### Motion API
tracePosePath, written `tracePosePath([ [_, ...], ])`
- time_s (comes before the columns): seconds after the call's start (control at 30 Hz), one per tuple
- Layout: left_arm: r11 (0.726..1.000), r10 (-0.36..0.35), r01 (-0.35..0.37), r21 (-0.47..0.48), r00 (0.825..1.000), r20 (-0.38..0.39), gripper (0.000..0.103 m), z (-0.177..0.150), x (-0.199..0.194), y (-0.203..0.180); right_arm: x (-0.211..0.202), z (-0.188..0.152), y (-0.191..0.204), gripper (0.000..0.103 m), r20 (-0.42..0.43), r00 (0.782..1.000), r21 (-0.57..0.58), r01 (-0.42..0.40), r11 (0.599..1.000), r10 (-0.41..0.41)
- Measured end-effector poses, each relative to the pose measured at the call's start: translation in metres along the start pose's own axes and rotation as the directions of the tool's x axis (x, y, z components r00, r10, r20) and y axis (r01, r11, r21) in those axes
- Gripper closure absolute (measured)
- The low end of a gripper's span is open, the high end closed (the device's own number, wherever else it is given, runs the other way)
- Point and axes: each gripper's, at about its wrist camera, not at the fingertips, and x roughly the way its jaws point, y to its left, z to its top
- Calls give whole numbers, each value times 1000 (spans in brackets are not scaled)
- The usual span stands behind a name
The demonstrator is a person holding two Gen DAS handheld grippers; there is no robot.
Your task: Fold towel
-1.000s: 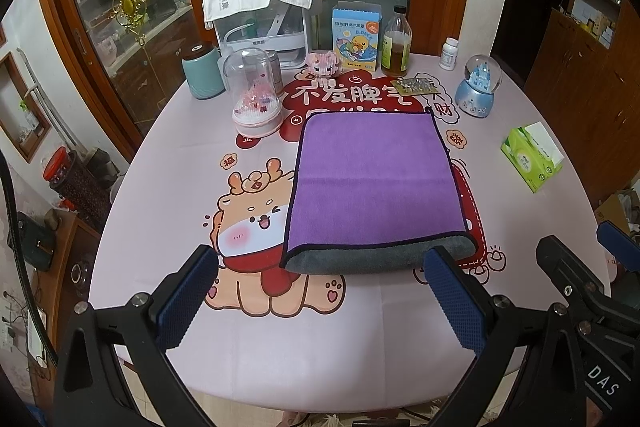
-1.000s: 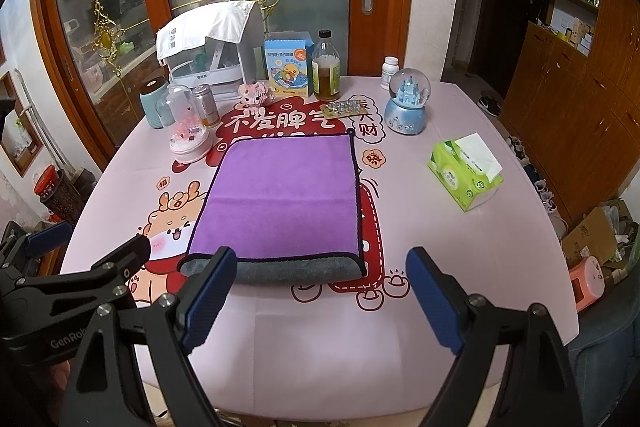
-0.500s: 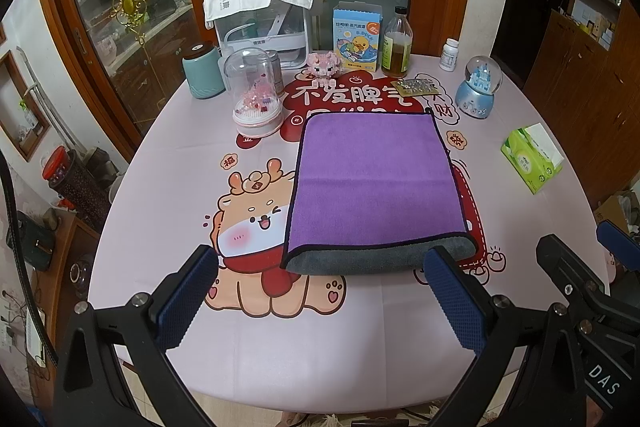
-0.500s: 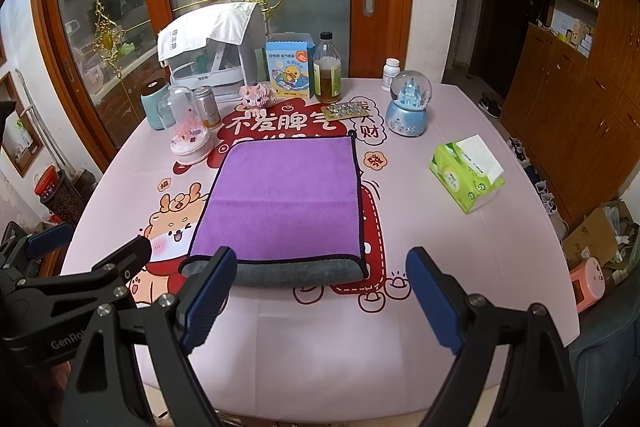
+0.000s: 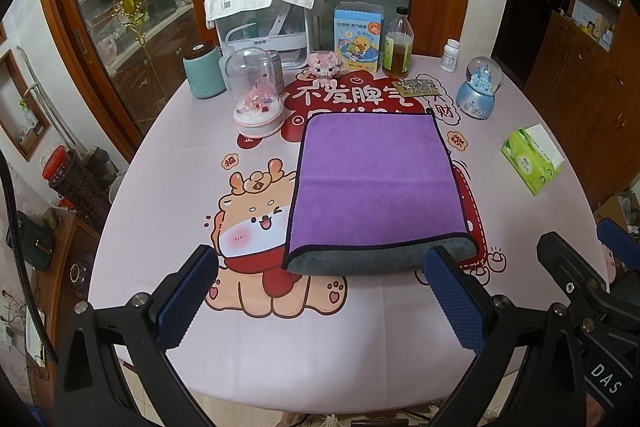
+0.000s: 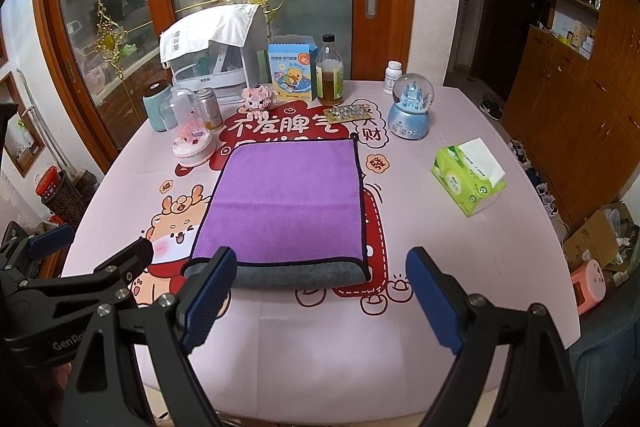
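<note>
Purple towel (image 5: 376,187) lay folded on the worktop (image 5: 168,163), unmoved from a second before | left gripper (image 5: 320,301) and right gripper (image 6: 320,295) hovered just short of its near fold, jaws released, empty | another fold seemingly pending.

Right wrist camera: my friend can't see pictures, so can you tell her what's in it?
A purple towel lies folded flat on a pink cartoon tablecloth, its grey underside showing at the near edge. The open right gripper hovers just in front of it, holding nothing. A green tissue box sits to the right.
</note>
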Motion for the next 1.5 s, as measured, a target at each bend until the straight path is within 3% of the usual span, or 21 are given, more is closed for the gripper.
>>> tracePosePath([
  [1.5,1000,-17,18,-9,999,44,1,9,-1,10,2,1,0,16,51,999,0,-8,1000,8],
])
